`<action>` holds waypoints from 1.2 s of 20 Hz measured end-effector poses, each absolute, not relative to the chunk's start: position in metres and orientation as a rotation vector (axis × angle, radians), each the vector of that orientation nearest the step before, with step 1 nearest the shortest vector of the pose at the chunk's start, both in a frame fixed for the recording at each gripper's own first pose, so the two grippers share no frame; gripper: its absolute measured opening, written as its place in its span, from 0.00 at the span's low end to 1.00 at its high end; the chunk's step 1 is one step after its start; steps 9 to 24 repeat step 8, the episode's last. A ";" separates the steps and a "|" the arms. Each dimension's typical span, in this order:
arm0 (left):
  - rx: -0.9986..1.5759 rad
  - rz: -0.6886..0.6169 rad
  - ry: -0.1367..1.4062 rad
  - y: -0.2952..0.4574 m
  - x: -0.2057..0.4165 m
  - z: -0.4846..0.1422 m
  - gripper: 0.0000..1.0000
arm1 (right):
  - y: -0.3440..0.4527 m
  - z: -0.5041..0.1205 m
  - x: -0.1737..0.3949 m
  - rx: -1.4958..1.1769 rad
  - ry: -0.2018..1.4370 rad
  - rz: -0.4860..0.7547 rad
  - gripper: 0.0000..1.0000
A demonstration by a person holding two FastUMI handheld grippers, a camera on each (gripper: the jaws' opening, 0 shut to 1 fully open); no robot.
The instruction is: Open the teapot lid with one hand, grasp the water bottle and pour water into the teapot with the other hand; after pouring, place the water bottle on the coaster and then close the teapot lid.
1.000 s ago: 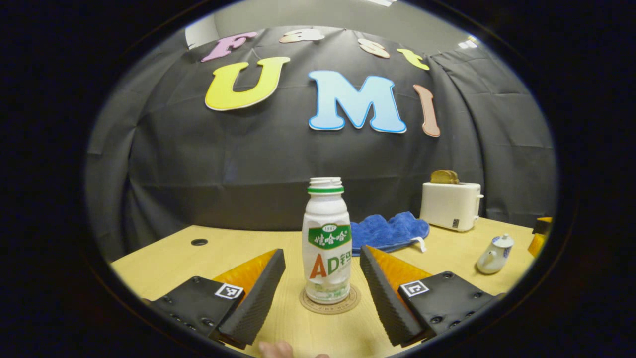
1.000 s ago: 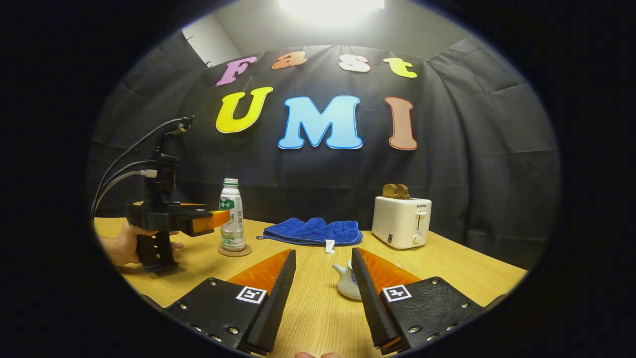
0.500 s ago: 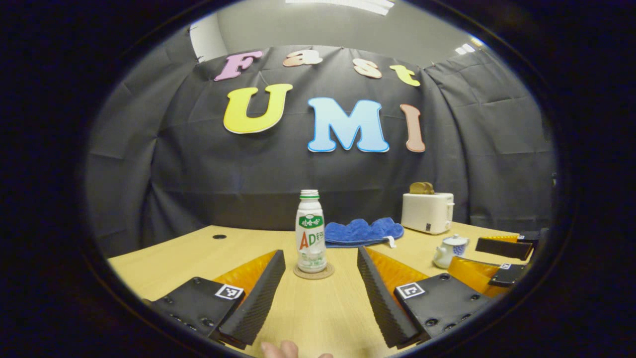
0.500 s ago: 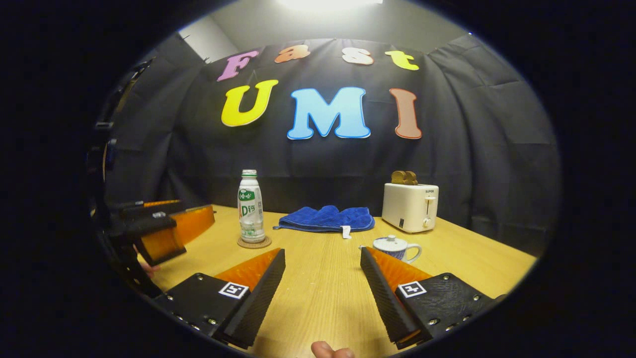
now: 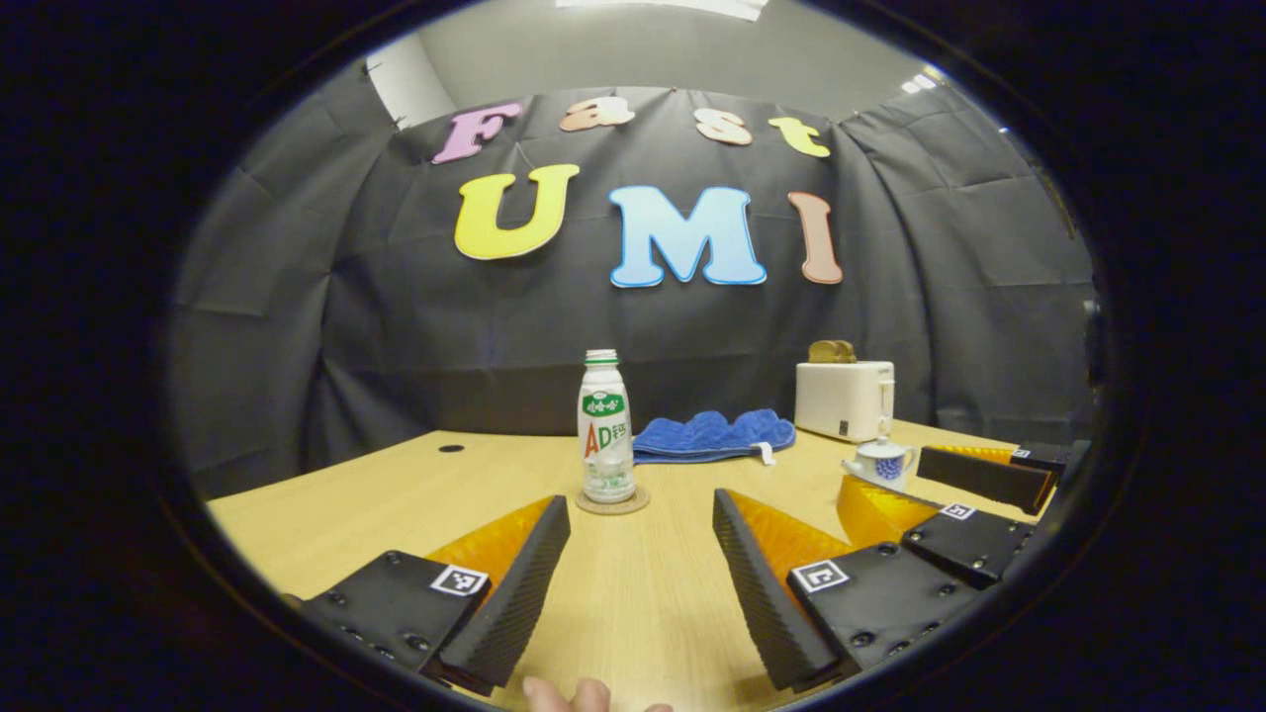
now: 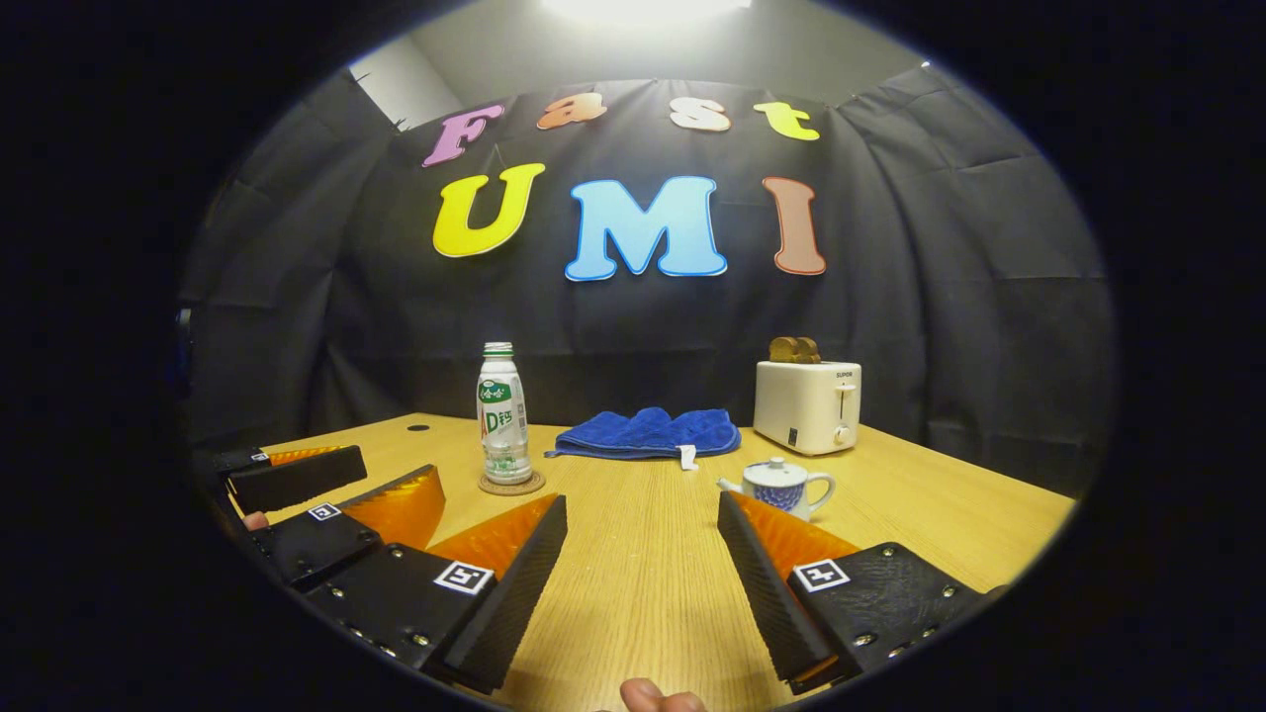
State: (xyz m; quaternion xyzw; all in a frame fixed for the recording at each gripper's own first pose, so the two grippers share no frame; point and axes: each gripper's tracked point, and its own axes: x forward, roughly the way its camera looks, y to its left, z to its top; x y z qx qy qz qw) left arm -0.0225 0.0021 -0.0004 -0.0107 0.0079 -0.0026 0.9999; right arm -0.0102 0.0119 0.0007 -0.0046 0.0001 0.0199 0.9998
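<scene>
Looks basically finished from my end: white plastic water bottle [image 6: 500, 412] on the round cork coaster [image 6: 511, 484], small white-and-blue ceramic teapot [image 6: 781, 487] lidded, left gripper [image 5: 641, 583] and right gripper [image 6: 643, 583] both spread open, empty.

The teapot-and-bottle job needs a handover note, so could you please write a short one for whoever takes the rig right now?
Left gripper: open, empty, above the table.
Right gripper: open, empty, short of the teapot.
Water bottle: upright on the coaster, uncapped, left of the blue cloth.
Teapot: lid on, in front of the toaster.
Done: by the look of it, everything.
Left: probably nothing; whether water went in cannot be seen.
</scene>
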 end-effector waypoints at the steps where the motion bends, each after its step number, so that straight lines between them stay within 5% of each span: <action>1: -0.023 -0.002 0.018 0.002 -0.022 0.000 0.94 | 0.009 0.000 -0.010 -0.009 0.003 0.021 0.95; 24: -0.021 0.001 0.016 0.001 -0.022 -0.001 0.99 | 0.006 0.001 -0.010 -0.006 0.003 0.009 0.95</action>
